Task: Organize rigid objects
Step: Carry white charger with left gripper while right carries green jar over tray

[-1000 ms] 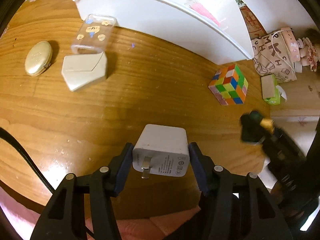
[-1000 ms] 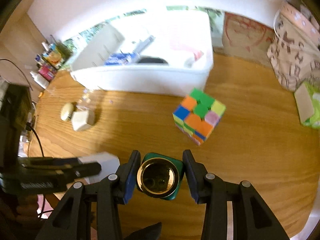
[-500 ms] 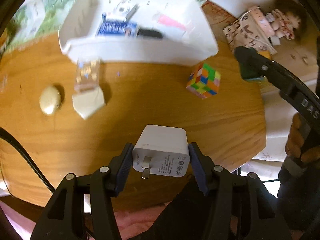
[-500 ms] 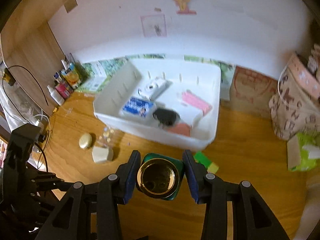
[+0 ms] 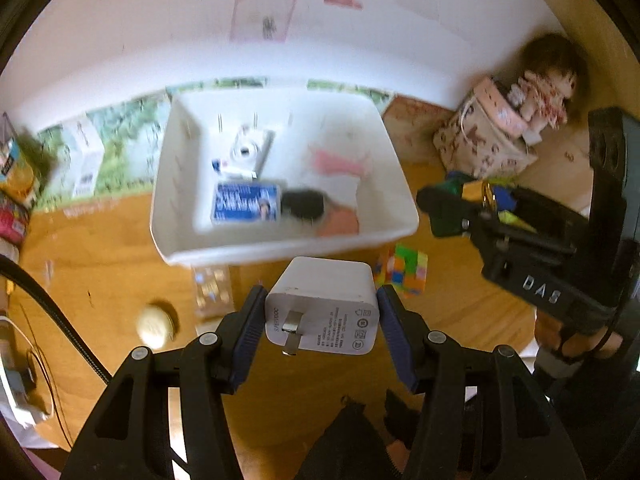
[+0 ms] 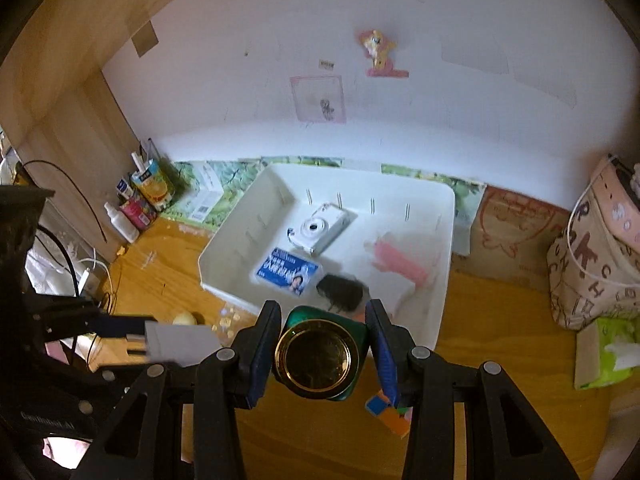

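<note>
My left gripper [image 5: 320,314] is shut on a white plug-in charger [image 5: 324,300], held above the wooden table in front of the white bin [image 5: 280,250]. My right gripper [image 6: 322,334] is shut on a green tin with a gold lid [image 6: 318,356], hanging over the bin's near rim [image 6: 444,280]. In the bin lie a white camera [image 6: 320,226], a blue box [image 6: 288,272], a black object [image 6: 342,292] and a pink item [image 6: 400,266]. On the table rest a colour cube [image 5: 404,272], a clear phone case [image 5: 212,288] and a gold oval case [image 5: 154,322].
A patterned bag [image 6: 592,264] and a green tissue pack [image 6: 604,352] stand at the right, with a doll [image 5: 548,84] behind. Bottles and a juice carton [image 6: 152,184] crowd the back left corner. Cables [image 6: 80,264] hang at the left table edge.
Both grippers have risen with their loads still held. The bin's inside has come into view from above, and the things on the table look smaller and lower.
</note>
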Motion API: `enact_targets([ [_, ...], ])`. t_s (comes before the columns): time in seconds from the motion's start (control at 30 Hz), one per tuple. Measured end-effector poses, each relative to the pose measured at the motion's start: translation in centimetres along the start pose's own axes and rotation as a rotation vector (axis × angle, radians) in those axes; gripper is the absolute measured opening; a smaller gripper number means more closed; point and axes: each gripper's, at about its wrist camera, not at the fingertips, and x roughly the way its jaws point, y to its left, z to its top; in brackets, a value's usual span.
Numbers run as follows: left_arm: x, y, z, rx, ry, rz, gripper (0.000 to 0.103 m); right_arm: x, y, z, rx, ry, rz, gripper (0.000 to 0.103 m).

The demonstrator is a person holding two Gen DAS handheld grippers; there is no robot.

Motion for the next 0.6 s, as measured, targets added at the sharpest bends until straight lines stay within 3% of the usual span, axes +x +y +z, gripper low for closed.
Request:
enact_targets([
  [0.37, 1.7, 1.5, 4.5, -0.036, -0.083, -0.008, 0.059, 3.0, -1.7, 2.5, 0.036, -0.023, 0.005, 0.044],
  [0.6, 5.7, 2.8, 6.0, -0.085, -0.064, -0.027, 0.059, 6.3, -3.7, 3.1, 0.090, -0.020, -0.012, 0.044],
])
